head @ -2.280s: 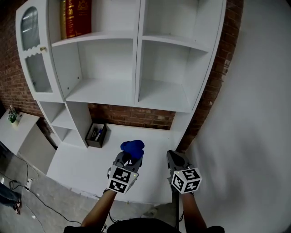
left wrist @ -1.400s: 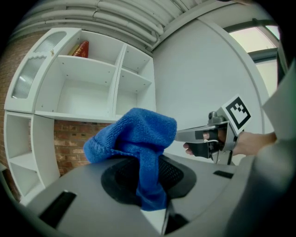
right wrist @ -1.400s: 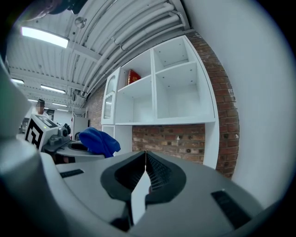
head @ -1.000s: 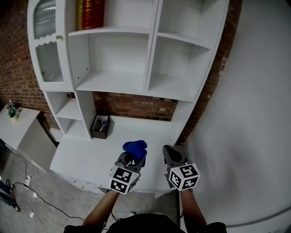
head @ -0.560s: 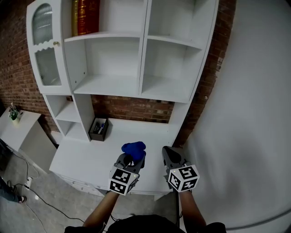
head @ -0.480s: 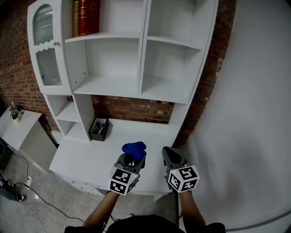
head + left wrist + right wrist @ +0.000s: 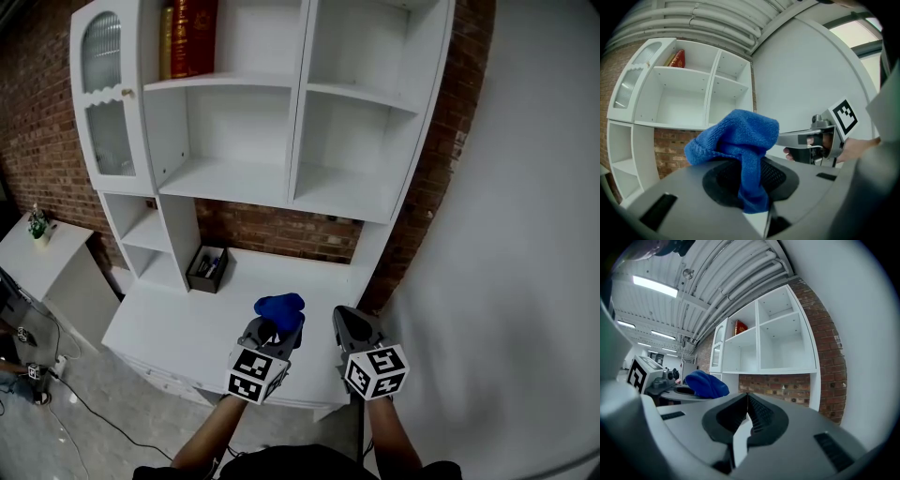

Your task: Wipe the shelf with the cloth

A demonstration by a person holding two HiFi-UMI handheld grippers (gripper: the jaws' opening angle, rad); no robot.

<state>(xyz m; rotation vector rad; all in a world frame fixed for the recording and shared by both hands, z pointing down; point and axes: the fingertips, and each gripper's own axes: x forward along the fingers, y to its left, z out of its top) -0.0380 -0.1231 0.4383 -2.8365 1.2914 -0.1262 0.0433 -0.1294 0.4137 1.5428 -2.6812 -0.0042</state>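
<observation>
A blue cloth [image 7: 280, 308] is bunched in my left gripper [image 7: 273, 330], whose jaws are shut on it; the left gripper view shows the cloth [image 7: 740, 145] hanging out over the jaws. My right gripper [image 7: 349, 324] is beside it, shut with nothing between the jaws [image 7: 746, 401]. Both hover above the front of the white desk surface [image 7: 187, 319]. The white shelf unit [image 7: 281, 112] rises ahead, its lower open shelves [image 7: 230, 178] bare. From the right gripper view the cloth [image 7: 707, 384] and shelf unit [image 7: 764, 343] lie ahead and left.
Red books [image 7: 192, 37] stand on the upper left shelf. A glass-fronted cabinet door [image 7: 108, 103] is at far left. A small dark box of pens [image 7: 207, 268] sits on the desk by the left cubbies. Brick wall [image 7: 281, 230] behind; a white wall [image 7: 506, 234] close on the right.
The head view has shifted a little, so the shelf unit sits slightly lower and rightward in frame. Both grippers and the cloth keep the same pose relative to each other.
</observation>
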